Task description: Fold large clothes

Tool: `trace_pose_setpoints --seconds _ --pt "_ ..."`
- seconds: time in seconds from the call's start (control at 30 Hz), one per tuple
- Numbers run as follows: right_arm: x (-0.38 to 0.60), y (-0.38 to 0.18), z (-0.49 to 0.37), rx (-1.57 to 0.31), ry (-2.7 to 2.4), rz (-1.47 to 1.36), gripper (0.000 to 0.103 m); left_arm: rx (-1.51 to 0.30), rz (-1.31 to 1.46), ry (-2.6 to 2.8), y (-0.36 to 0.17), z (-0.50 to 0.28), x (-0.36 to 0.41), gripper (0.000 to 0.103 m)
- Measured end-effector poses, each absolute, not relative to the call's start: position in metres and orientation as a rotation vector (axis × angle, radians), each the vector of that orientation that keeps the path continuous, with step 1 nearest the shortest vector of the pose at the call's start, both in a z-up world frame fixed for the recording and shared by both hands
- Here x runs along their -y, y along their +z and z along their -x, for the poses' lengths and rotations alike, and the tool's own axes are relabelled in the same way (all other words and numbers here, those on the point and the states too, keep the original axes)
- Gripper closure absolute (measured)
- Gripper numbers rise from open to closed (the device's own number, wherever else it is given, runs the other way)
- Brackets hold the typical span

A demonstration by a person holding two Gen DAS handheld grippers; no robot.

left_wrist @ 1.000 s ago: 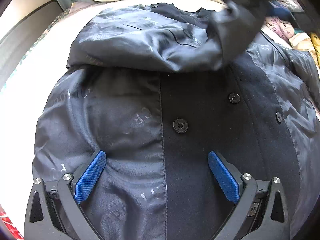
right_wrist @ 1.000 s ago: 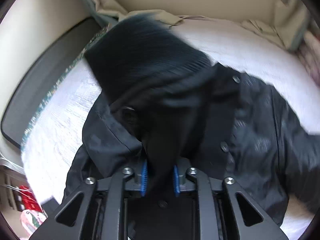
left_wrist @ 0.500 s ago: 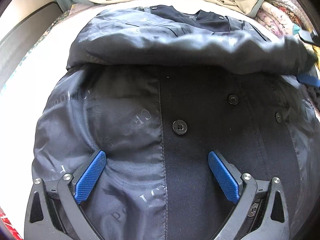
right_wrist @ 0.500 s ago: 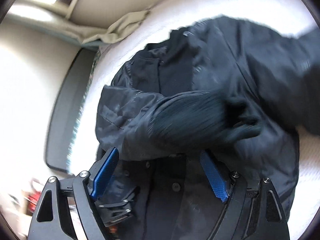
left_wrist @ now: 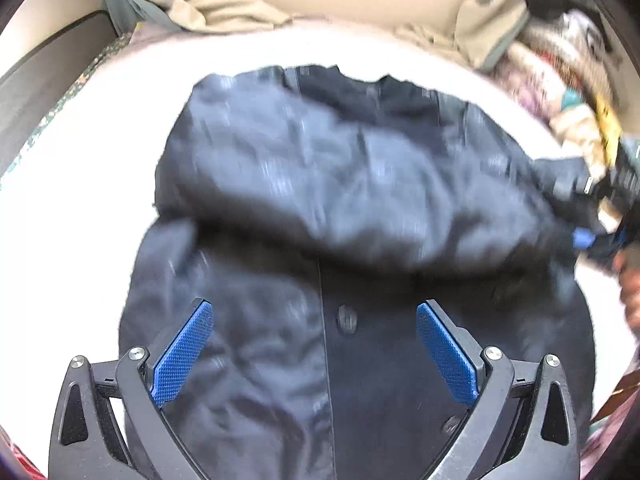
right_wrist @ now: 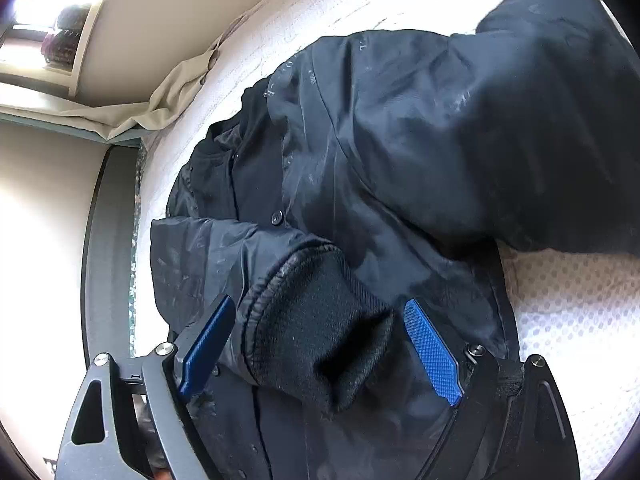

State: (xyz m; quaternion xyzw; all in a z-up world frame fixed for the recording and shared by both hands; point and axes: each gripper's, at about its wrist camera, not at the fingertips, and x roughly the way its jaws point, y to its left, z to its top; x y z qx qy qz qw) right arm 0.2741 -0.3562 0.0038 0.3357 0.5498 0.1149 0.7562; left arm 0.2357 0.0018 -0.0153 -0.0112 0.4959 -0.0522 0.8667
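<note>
The dark jacket lies spread on the white bed cover, roughly in its middle, lining side up, with a black button placket running down the centre. One sleeve is folded across the body from side to side. Its ribbed knit cuff rests on the jacket between the blue pads of the right gripper. That gripper's jaws are opening, spread wide on either side of the cuff without pressing it. The left gripper hovers above the jacket's lower part, jaws wide apart and gripping nothing. Beige bedding is bunched along the bed's far edge, and colourful clothes are heaped at its far right corner.
</note>
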Motion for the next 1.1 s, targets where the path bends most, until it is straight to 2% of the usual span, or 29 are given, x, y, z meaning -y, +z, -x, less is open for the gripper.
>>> trace_pose_setpoints --seconds 0.13,0.33,0.43,0.47,0.5,0.57,0.6,0.63,0.87,1.03,1.1 --pt "0.354 0.001 -0.278 -1.195 0.236 -0.712 0.016 -0.995 0.043 -0.113 0.005 -0.271 -0.024 0.0" --pt "0.345 -0.016 -0.277 -1.277 0.231 -0.705 0.017 -0.968 0.026 -0.049 -0.012 -0.309 -0.048 0.0" --pt "0.339 -0.019 -0.277 -1.3 0.25 -0.693 0.025 -0.999 0.006 -0.029 -0.029 -0.323 -0.052 0.0" --pt "0.336 -0.021 -0.277 -1.301 0.266 -0.697 0.036 -1.012 0.003 -0.017 -0.035 -0.326 -0.052 0.0" --pt "0.332 -0.025 -0.279 -1.305 0.283 -0.696 0.051 -1.025 0.006 -0.015 -0.04 -0.329 -0.053 0.0" --pt "0.321 -0.028 -0.286 -1.305 0.295 -0.651 0.072 -1.034 0.01 0.003 -0.047 -0.332 -0.054 0.0" --pt "0.316 -0.027 -0.288 -1.294 0.285 -0.617 0.088 -1.031 0.006 0.012 -0.048 -0.332 -0.055 0.0" --pt "0.311 -0.023 -0.291 -1.268 0.273 -0.57 0.091 -1.03 0.009 0.01 -0.048 -0.333 -0.056 0.0" --pt "0.286 0.027 -0.302 -0.978 0.116 -0.127 0.092 -0.909 0.021 0.012 -0.026 -0.328 -0.061 0.0" --pt "0.274 0.01 -0.307 -0.95 0.044 0.013 0.092 -1.002 0.051 -0.01 -0.052 -0.336 -0.063 0.0" --pt "0.273 -0.005 -0.313 -0.992 0.026 0.03 0.088 -1.03 0.081 0.002 -0.062 -0.338 -0.067 0.0"
